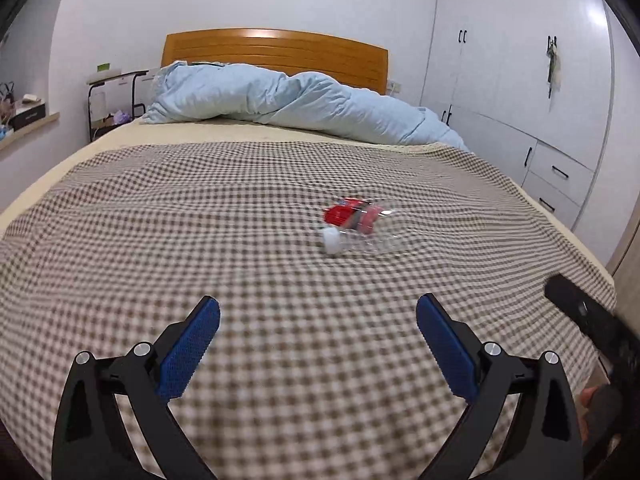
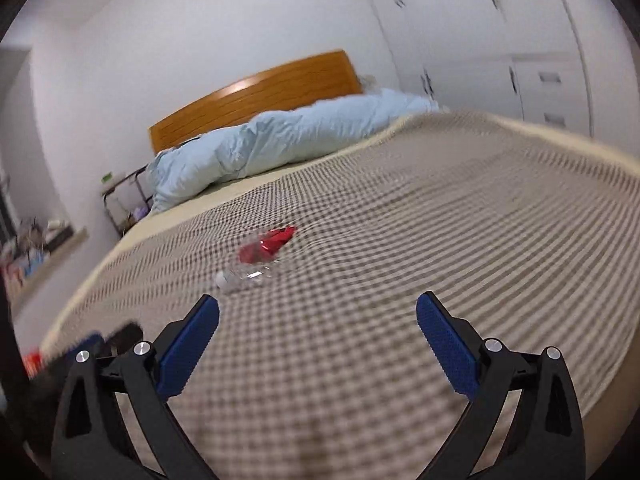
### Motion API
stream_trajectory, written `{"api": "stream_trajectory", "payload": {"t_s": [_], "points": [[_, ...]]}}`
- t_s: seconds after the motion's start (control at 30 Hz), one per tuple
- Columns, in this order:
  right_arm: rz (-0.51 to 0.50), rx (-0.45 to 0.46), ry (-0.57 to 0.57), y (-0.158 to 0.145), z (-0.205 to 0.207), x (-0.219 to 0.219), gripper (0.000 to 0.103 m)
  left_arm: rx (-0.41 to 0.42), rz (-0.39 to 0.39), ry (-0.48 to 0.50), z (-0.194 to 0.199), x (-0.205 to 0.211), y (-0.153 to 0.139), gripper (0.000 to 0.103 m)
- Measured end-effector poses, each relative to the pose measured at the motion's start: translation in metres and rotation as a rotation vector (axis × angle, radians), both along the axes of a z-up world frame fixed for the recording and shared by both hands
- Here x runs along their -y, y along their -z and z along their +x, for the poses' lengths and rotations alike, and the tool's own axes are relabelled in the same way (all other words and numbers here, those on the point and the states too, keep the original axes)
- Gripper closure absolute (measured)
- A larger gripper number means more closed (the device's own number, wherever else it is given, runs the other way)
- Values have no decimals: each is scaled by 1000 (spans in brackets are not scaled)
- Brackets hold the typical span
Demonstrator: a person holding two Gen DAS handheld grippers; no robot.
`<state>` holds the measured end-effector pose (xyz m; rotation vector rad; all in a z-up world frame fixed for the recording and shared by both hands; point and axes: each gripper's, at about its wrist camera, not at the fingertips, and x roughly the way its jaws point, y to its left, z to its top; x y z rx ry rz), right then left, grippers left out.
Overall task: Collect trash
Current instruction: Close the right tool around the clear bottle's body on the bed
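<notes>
Crushed clear bottle (image 1: 358, 226) with red label and white cap lying on checked bedspread (image 1: 200, 220). Left gripper (image 1: 318, 322) and right gripper (image 2: 318, 322) both hovering short of it, fingers wide apart, empty.

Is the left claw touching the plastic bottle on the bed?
Apart. The left wrist view shows checkered blanket between the open left claw and the plastic bottle.

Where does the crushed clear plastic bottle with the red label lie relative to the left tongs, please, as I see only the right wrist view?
Observer: The crushed clear plastic bottle with the red label lies on the checked brown-and-white bedspread, well ahead of the left tongs.
Operator: Are those tongs open?
Observer: Yes, wide open and empty.
Operator: Which way does its cap point?
Observer: The white cap faces the left tongs.
</notes>
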<state>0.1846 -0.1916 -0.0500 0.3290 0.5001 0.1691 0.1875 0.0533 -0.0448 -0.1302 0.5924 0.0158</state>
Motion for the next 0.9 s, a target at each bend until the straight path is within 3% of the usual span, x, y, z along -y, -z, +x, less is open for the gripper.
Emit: {"api": "stream_trajectory", "payload": {"t_s": [0.27, 0.37, 0.5, 0.63, 0.77, 0.83, 0.9], "points": [[127, -114, 92, 10, 54, -48, 8, -42, -12, -9, 33, -43, 4, 8], [187, -147, 125, 16, 76, -64, 8, -50, -14, 35, 47, -46, 1, 8], [244, -213, 142, 18, 110, -83, 8, -20, 46, 59, 62, -45, -1, 8], [320, -271, 192, 27, 130, -87, 8, -38, 16, 74, 77, -47, 9, 8], [380, -330, 238, 41, 149, -95, 16, -47, 1, 74, 89, -49, 14, 8], [441, -363, 267, 49, 160, -95, 25, -43, -18, 73, 90, -48, 14, 8], [474, -374, 283, 53, 166, -92, 40, -34, -38, 71, 90, -48, 13, 8]]}}
